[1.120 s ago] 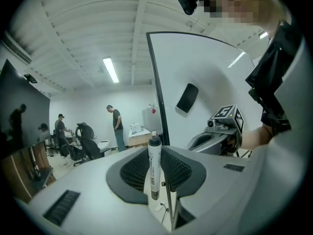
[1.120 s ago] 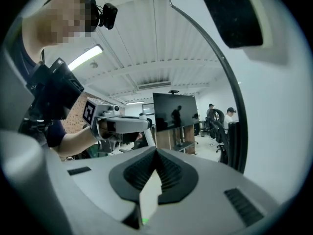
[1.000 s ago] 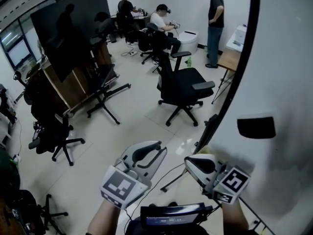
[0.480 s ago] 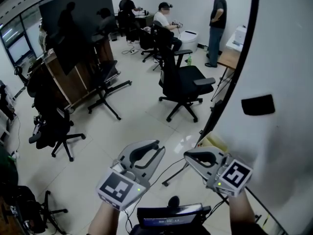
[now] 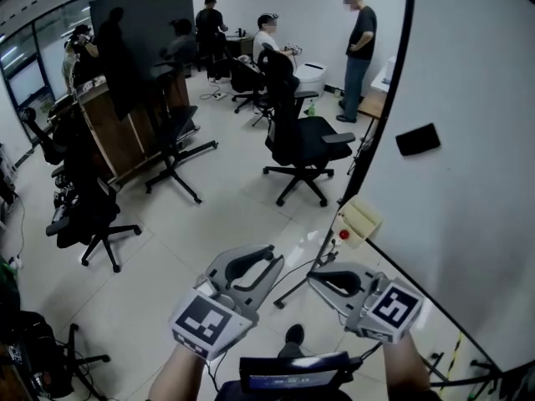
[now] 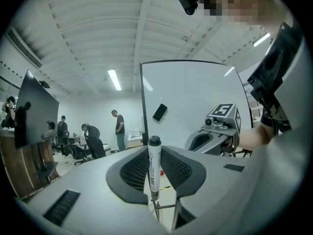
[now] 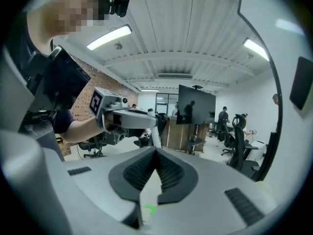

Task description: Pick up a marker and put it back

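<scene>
In the left gripper view a white marker [image 6: 154, 168] with a black cap stands upright, pinched between the two dark pads. My left gripper [image 5: 269, 256] is shut on it, low in the head view. Beside it to the right is my right gripper [image 5: 315, 279], whose jaws meet at their tips with nothing between them. The right gripper view shows the left gripper [image 7: 152, 122] with the marker [image 7: 154, 133] sticking up from it. A big whiteboard [image 5: 468, 199] stands at the right with a black eraser [image 5: 418, 139] stuck to it. The marker itself is hidden in the head view.
A black office chair [image 5: 305, 144] stands near the whiteboard's left edge, and more chairs [image 5: 88, 215] at the left. Several people [image 5: 359, 40] are at the back. A yellowish box [image 5: 359, 220] and the stand's metal legs [image 5: 301, 278] sit at the board's foot. A dark screen [image 5: 142, 32] stands back left.
The whole view has shifted: the whiteboard's edge and eraser have moved up and right, and the yellowish box at its foot has come into sight. Both grippers keep their places and jaws.
</scene>
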